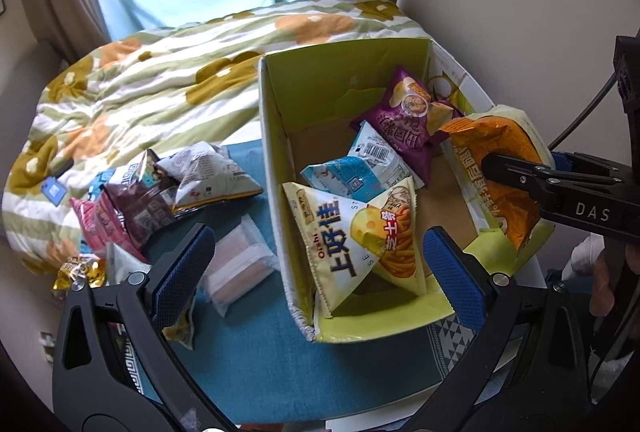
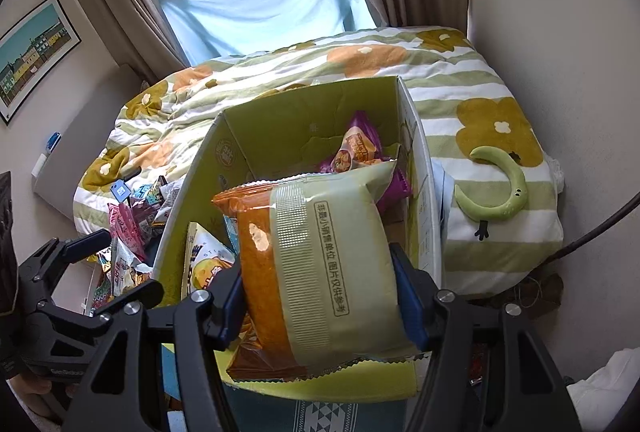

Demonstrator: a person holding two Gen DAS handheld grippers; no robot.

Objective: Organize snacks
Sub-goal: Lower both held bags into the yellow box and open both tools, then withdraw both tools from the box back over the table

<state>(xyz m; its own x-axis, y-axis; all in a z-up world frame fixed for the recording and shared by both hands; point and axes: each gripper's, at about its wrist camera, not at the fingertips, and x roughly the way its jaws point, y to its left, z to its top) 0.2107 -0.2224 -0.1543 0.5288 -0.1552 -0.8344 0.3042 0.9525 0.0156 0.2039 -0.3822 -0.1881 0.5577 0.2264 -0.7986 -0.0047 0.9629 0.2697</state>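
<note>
A green cardboard box (image 1: 276, 119) stands open on a blue mat. Inside lie a yellow cheese-stick bag (image 1: 360, 236), a light blue bag (image 1: 360, 167) and a purple chip bag (image 1: 404, 111). My right gripper (image 2: 320, 296) is shut on an orange and pale green snack bag (image 2: 320, 252) and holds it over the box's near right corner; the bag also shows in the left wrist view (image 1: 496, 167). My left gripper (image 1: 316, 272) is open and empty, straddling the box's near left wall. Loose snack packets (image 1: 160, 199) lie left of the box.
The blue mat (image 1: 256, 364) lies at the foot of a flower-patterned quilt (image 1: 160, 79). A clear pink packet (image 1: 236, 264) lies by the left finger. A green crescent toy (image 2: 500, 191) rests on the quilt right of the box. A wall runs along the right.
</note>
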